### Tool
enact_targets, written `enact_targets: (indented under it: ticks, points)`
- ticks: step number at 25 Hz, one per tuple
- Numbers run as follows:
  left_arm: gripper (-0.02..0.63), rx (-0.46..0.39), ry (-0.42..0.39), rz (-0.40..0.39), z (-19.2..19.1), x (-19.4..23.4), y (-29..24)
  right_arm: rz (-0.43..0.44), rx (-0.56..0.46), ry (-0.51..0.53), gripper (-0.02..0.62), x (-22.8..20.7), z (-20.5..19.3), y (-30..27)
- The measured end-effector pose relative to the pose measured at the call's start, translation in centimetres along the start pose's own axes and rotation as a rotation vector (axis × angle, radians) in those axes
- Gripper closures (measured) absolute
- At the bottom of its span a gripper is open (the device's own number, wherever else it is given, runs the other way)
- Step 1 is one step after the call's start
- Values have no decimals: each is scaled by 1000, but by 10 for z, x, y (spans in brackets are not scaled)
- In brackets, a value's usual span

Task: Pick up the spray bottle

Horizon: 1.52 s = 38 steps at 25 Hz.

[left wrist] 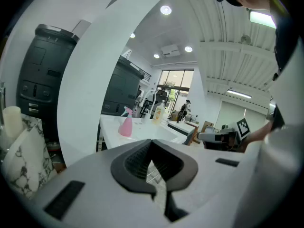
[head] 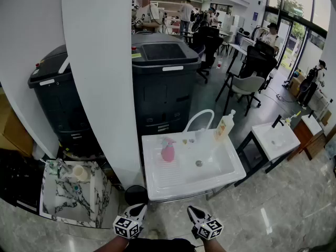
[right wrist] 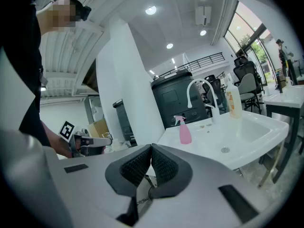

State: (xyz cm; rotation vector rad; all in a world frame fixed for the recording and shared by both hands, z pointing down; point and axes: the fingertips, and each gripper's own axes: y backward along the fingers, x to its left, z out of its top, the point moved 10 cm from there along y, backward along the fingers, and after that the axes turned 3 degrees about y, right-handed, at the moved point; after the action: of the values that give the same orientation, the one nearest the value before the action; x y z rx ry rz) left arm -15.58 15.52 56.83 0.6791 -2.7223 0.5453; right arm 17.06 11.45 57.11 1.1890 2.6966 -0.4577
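The left gripper [head: 137,210] sits at the bottom edge of the head view, left of centre. In its own view its jaws are closed, the ribbed pads [left wrist: 142,156] meeting at the tip. Just right of it, the right gripper [head: 193,212] is closed the same way, pad against pad [right wrist: 161,164]. Both point up the frame toward the white sink [head: 157,185], well apart from it.

At the lower left a marble-patterned basin [head: 51,193] holds a cream cup [head: 79,172] and some small items too small to tell. Above it stands a dark bin [head: 60,101], then a white pillar [head: 100,62], then a second dark bin [head: 164,85].

The pink spray bottle [head: 168,150] stands upright on the ribbed left part of the sink, near the middle of the frame, its long axis vertical. In both gripper views its nozzle points to the left of the frame [left wrist: 126,125] [right wrist: 184,131].

Right of it the sink's bowl shows a drain [head: 199,163]. A white arched faucet [head: 198,118] rises at the back rim, and a yellowish bottle [head: 226,125] stands upright at the back right corner.

Farther right a second white sink [head: 275,140] carries a black faucet [head: 276,121].
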Motion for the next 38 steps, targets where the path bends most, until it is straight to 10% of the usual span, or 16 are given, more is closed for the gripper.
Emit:
enact_targets:
  ticks: [38]
  points:
    - [598, -3, -51, -84, 22, -9, -24, -80, -47, 30, 569, -5, 26, -6]
